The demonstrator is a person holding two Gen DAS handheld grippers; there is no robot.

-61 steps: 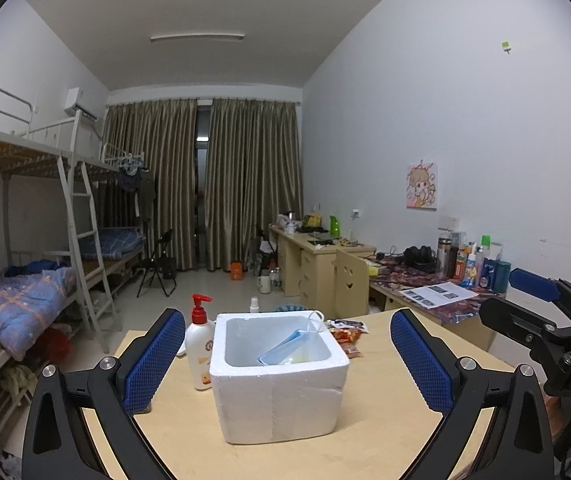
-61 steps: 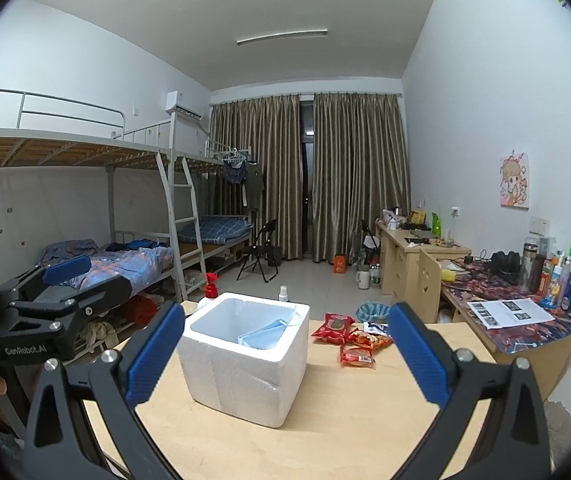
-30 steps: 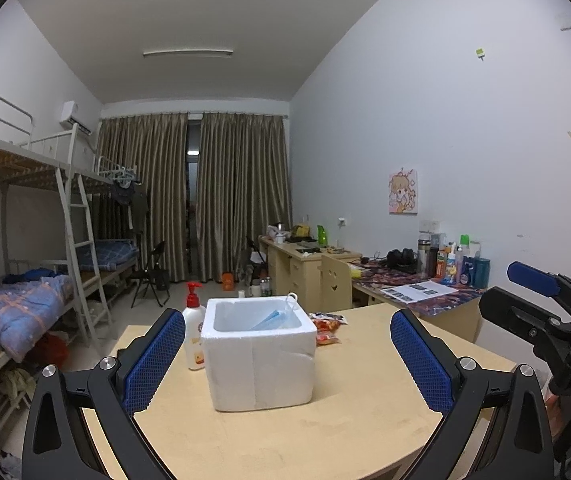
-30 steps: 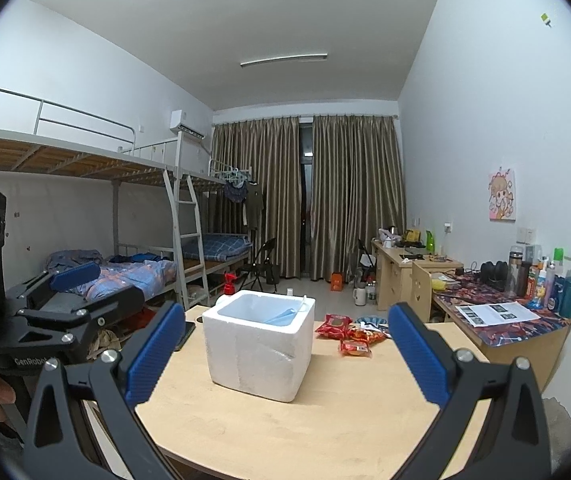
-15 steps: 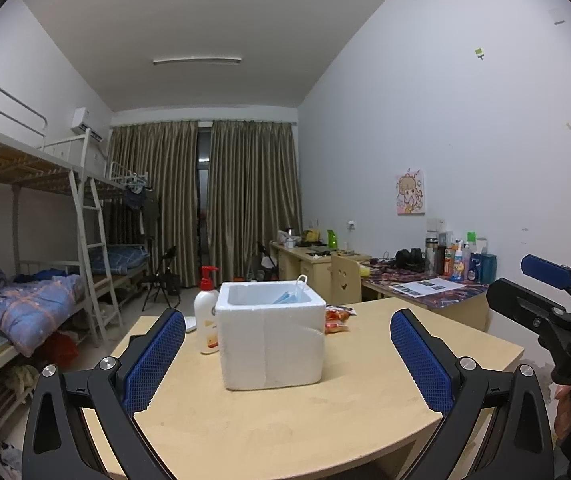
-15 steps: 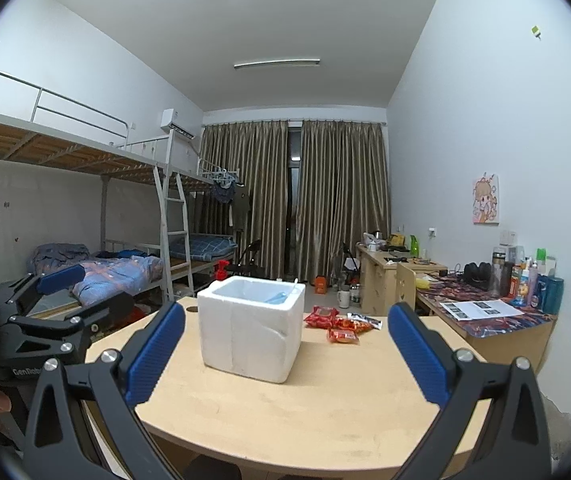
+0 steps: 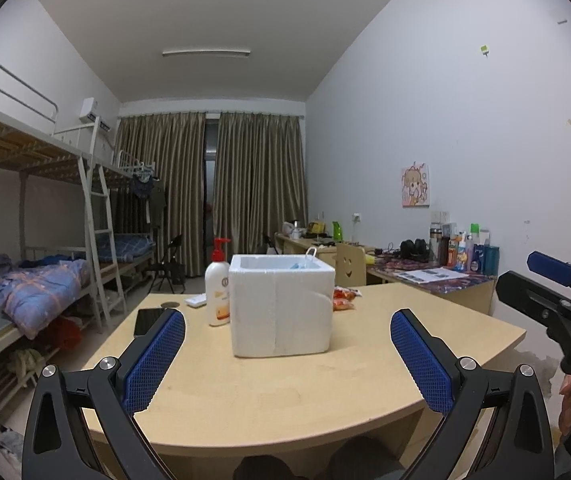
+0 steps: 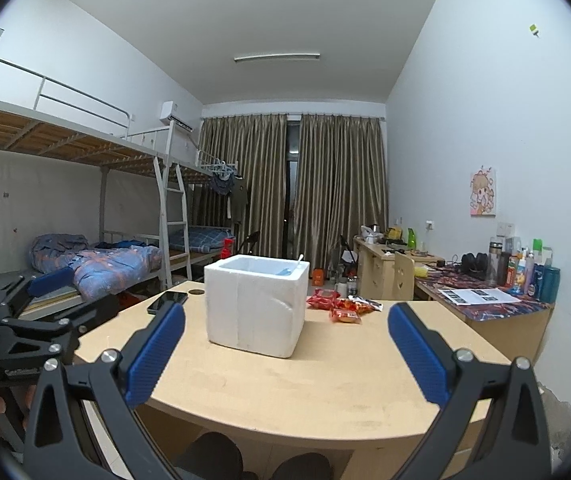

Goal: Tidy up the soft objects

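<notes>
2 hand-held grippers, both released, jaws wide, nothing between them: left hand-held gripper (image 7: pixel 287 354) and right hand-held gripper (image 8: pixel 286 346) sit low at near edge of bench (image 7: pixel 325 384). White foam box (image 7: pixel 281 306) upright mid-bench; blue soft item (image 7: pixel 296 266) inside, loop over rim. Lotion pump bottle (image 7: pixel 217 284) just left of box, snack packets (image 8: pixel 341 306) right, phone (image 8: pixel 167 297) left.

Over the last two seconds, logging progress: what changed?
Both grippers, left and right, drew back and sank to near table height, open and empty throughout; nothing taken or released. The foam box, lotion bottle, snack packets and phone stayed put.
</notes>
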